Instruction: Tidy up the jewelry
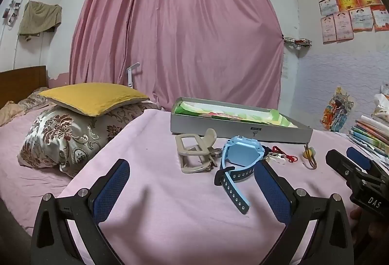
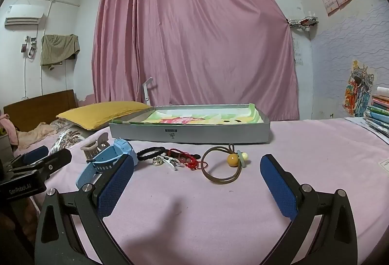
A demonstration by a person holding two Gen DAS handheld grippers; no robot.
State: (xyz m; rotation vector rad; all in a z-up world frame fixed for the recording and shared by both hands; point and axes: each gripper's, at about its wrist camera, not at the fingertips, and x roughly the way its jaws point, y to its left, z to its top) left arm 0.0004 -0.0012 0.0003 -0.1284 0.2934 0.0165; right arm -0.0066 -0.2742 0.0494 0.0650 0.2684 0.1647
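Left gripper [image 1: 192,182] and right gripper [image 2: 197,180] hover side by side, jaws spread wide

Items on the pink cloth, counted across both views:

- Grey box [image 2: 189,135], shallow, lined with printed paper: 1, centre of frame.
- Blue watch [image 1: 239,155] with perforated strap: 1, centre.
- Beige hair claw [image 1: 194,153]: 1, left of the watch.
- Brown hair tie [image 2: 222,167] with a yellow bead and a pale bead: 1, lower centre.
- Black hair tie [image 2: 150,152]: 1, left of centre.
- Red cord bracelet [image 2: 186,158]: 1, centre.
- Small white and silver trinkets [image 2: 167,161]: a cluster, number unclear.

Surroundings:

- Pillows: 2, a yellow pillow [image 1: 94,97] stacked on a floral pillow [image 1: 65,138], left of frame.
- Stack of books [image 2: 380,111]: 1, right edge.
- Pink curtain [image 2: 194,34]: 1, upper centre.
- Grippers: 2, the left gripper [image 1: 192,182] and right gripper [image 2: 197,177].
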